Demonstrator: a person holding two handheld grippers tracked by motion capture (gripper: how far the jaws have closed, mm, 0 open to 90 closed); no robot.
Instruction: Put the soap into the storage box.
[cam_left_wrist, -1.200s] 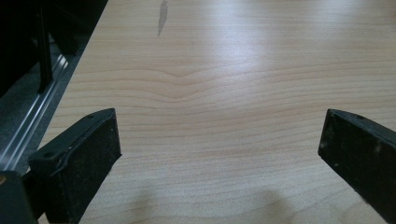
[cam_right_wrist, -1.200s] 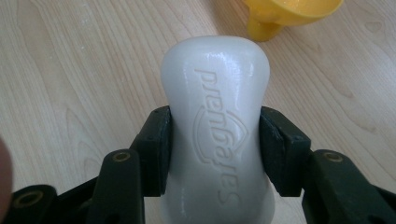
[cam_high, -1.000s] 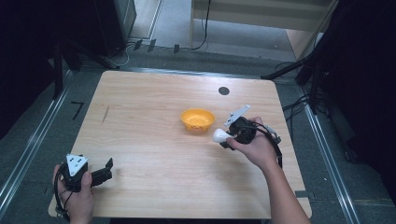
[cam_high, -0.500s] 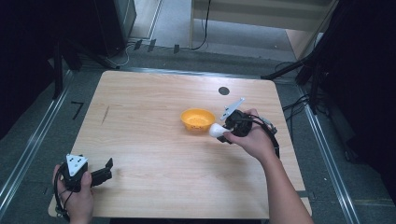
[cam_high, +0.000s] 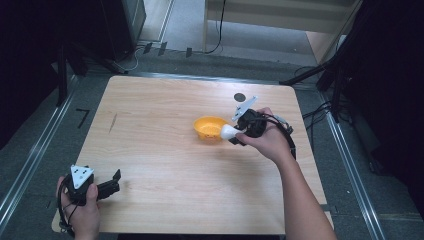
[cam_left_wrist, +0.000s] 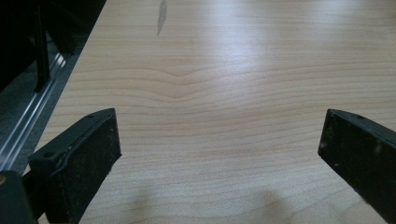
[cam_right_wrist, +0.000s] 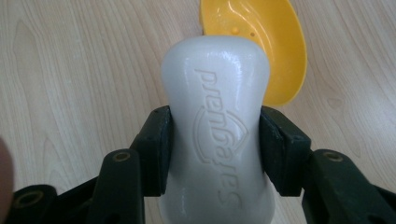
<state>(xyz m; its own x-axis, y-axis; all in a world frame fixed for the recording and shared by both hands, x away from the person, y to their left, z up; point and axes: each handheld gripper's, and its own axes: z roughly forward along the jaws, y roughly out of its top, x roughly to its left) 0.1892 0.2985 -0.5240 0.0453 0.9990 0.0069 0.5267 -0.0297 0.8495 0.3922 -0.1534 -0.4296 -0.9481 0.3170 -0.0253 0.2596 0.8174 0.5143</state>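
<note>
Bare wood all round yellow bowl (cam_high: 210, 128) on table (cam_high: 150, 150). Right gripper (cam_high: 235, 133) at bowl's right rim, clenched on white soap bar (cam_right_wrist: 217, 135), soap's end over the rim. Left gripper (cam_high: 112, 182) far from bowl by table's near edge, jaws spread, holding nothing

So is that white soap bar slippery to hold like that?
Probably a little: the soap bar looks smooth and rounded, so it might squirm. The right tongs pinch its narrower waist, which likely helps. It looks stiff, keeping its shape.
</note>
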